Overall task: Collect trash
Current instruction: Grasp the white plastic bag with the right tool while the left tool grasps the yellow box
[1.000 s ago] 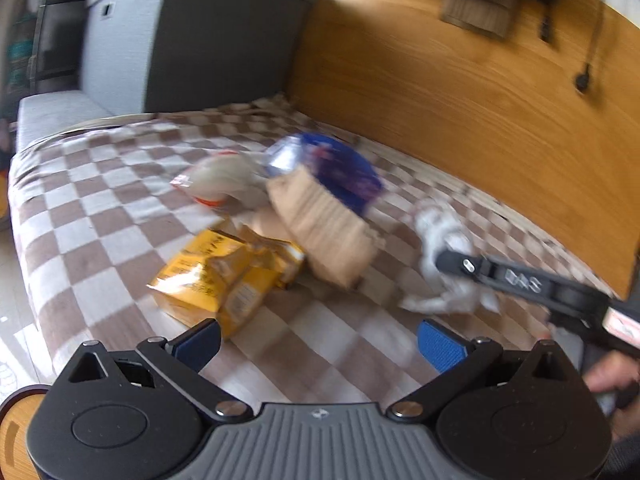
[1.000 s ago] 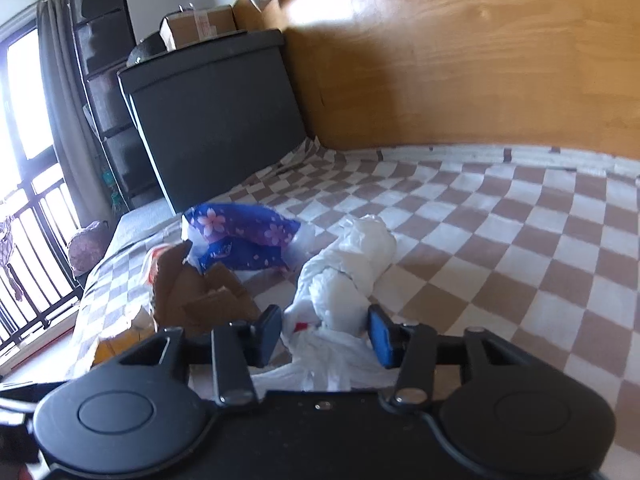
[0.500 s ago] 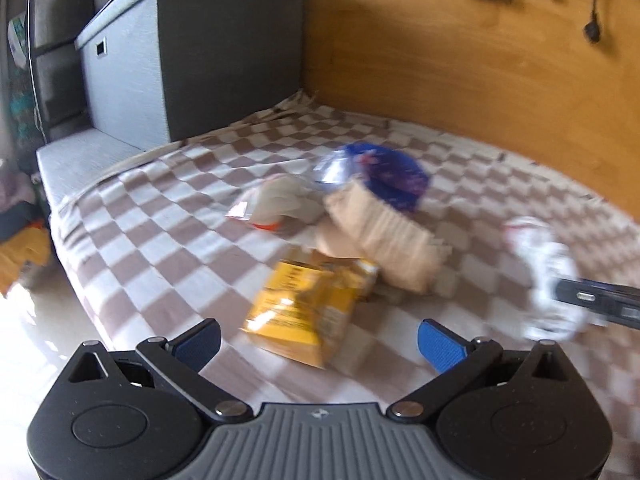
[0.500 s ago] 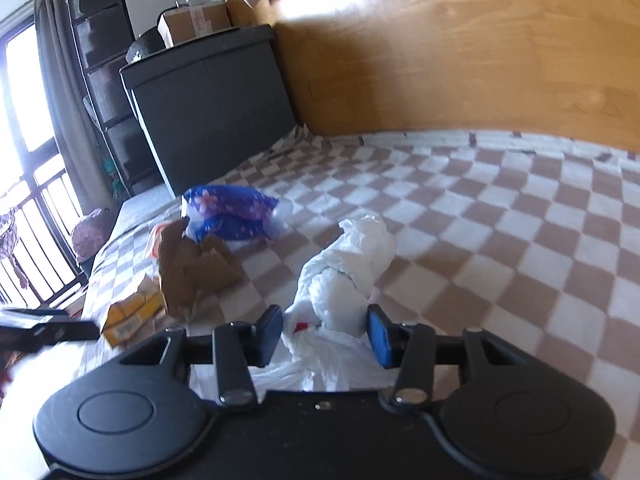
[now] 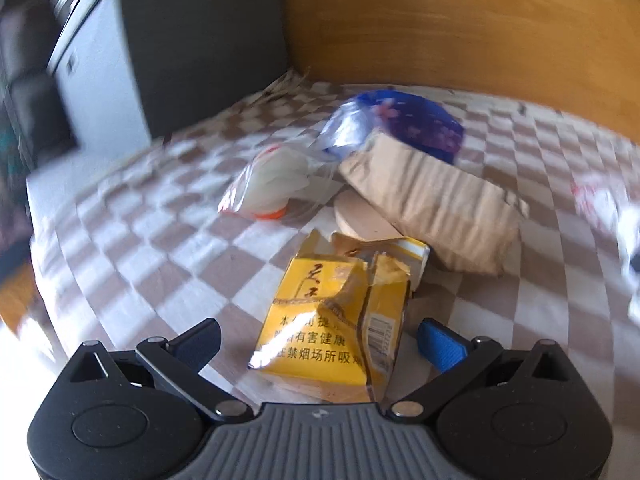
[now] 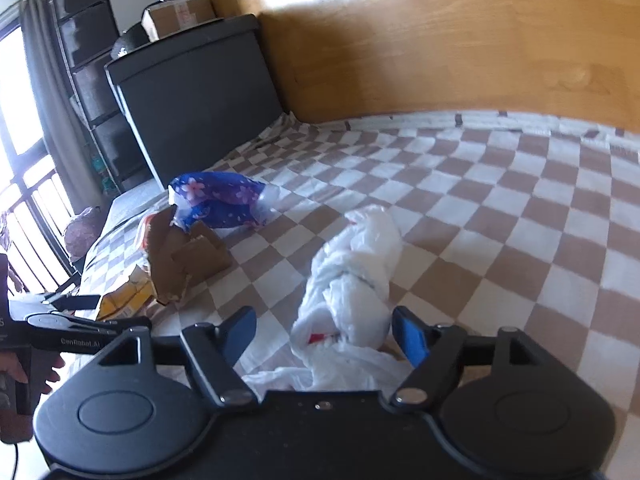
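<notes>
A torn yellow carton (image 5: 332,320) lies on the checkered blanket (image 5: 132,256), between the fingers of my left gripper (image 5: 318,338), which is open and not pressing on it. Behind it are a crumpled cardboard piece (image 5: 432,208), a clear bag of white stuff (image 5: 272,184) and a blue flowered bag (image 5: 404,124). In the right wrist view a white plastic bag (image 6: 352,280) sits between the fingers of my right gripper (image 6: 322,326). Its jaws are opening and the pads stand apart from the bag. The same cardboard (image 6: 188,256) and blue bag (image 6: 220,200) lie further left.
A dark storage box (image 6: 192,100) stands at the head of the bed, and a wooden wall panel (image 6: 440,40) runs along the far side. The bed's edge drops off at the left, toward a railed window (image 6: 24,160). A person's hand (image 6: 16,368) holds the left gripper's handle.
The left gripper has swung in over the yellow carton, which now lies between its fingers. The right gripper's jaws have widened off the white bag.
</notes>
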The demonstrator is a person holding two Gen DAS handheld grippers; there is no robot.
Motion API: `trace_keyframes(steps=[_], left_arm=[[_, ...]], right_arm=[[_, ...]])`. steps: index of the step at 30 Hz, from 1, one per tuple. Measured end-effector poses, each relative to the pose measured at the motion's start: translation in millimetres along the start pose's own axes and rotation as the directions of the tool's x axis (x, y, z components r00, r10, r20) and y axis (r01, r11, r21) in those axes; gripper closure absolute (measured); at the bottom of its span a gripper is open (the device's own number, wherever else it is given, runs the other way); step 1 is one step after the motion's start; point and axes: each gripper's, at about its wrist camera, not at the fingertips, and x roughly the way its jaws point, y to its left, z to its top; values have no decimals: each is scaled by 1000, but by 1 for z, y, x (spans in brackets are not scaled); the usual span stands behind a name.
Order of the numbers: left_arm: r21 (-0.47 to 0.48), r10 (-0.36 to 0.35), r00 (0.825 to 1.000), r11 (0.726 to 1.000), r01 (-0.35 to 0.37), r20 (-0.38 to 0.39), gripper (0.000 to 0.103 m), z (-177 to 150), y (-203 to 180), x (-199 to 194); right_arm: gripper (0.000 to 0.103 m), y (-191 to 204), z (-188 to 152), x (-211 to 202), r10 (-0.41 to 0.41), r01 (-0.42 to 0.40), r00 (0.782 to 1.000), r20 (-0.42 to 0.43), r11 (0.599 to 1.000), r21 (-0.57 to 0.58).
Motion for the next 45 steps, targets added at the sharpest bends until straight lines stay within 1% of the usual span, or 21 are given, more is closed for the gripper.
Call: trace_keyframes(steps=[1,3,5,7,9,11,12,14,15,17,19,23,26,30,33,34,37,40,41,43,45], left_arm=[[-33,-9,1000,999,9,3,0,-1,3,1],[-20,-4,1000,1000,4,6,0,-3,1,2],[-24,-1,1000,1000,1,-6,0,-1,0,2],[-24,-5,1000,1000,4,-30,0,2,1,2],[-23,-6,999,1000,5,-50,0,5,0,2],[-16,3,999,1000,-4,-52,1,7,0,-1],[-11,10,999,1000,-11,-44,2,6,-1,-2],[2,34,999,999,-34,-14,10,3,-1,-6],[2,42,999,999,-42,-5,12,3,-1,-7],[-6,47,999,999,-47,-1,24,3,-1,-8],[-10,33,999,999,-33,-8,28,5,0,-8],[3,34,999,999,-34,-6,30,6,-3,-12],[-19,53,999,998,-52,13,31,4,-6,-20],[-50,68,998,997,-67,19,33,-1,-8,-33],[-73,60,998,996,-60,5,33,-7,-10,-39],[-78,47,999,996,-47,-5,33,-10,-11,-40],[-89,7,1000,996,-9,-17,31,-16,-14,-43],[-107,-2,1000,994,1,-10,18,-18,-14,-41],[-122,-6,1000,992,5,-4,16,-18,-13,-41],[-151,-21,1000,988,20,-4,16,-16,-10,-38],[-149,-9,1000,989,7,-16,18,-13,-9,-34]], right_arm=[[27,-1,-1,3,3,-2,1000,-7,1000,16],[27,-3,-3,6,0,0,1000,-3,999,39],[28,0,-4,7,-7,7,1000,5,999,35],[34,1,-5,7,-19,18,1000,10,999,30],[45,0,-5,7,-31,31,999,13,999,33],[51,-2,-4,7,-22,21,1000,13,999,49],[52,-3,-4,7,-18,18,1000,13,998,53],[52,-3,-4,6,-15,14,1000,14,999,52],[53,-3,-4,6,-13,12,1000,14,999,51],[53,-2,-4,5,-5,4,1000,15,999,49],[53,-2,-4,5,-1,0,1000,15,999,42],[53,2,-4,5,-4,4,1000,15,1000,16],[54,4,-4,4,-14,14,1000,17,1000,-3],[54,10,-4,4,-35,35,999,20,999,-39],[54,13,-5,3,-51,52,999,14,997,-60],[54,13,-6,2,-54,55,998,10,996,-64],[54,13,-9,-2,-53,53,999,9,996,-67],[54,12,-9,-3,-51,52,999,10,997,-64],[54,12,-9,-3,-51,51,999,11,997,-64],[54,12,-9,-2,-47,47,999,10,997,-64],[54,11,-10,-2,-43,43,999,7,997,-59]])
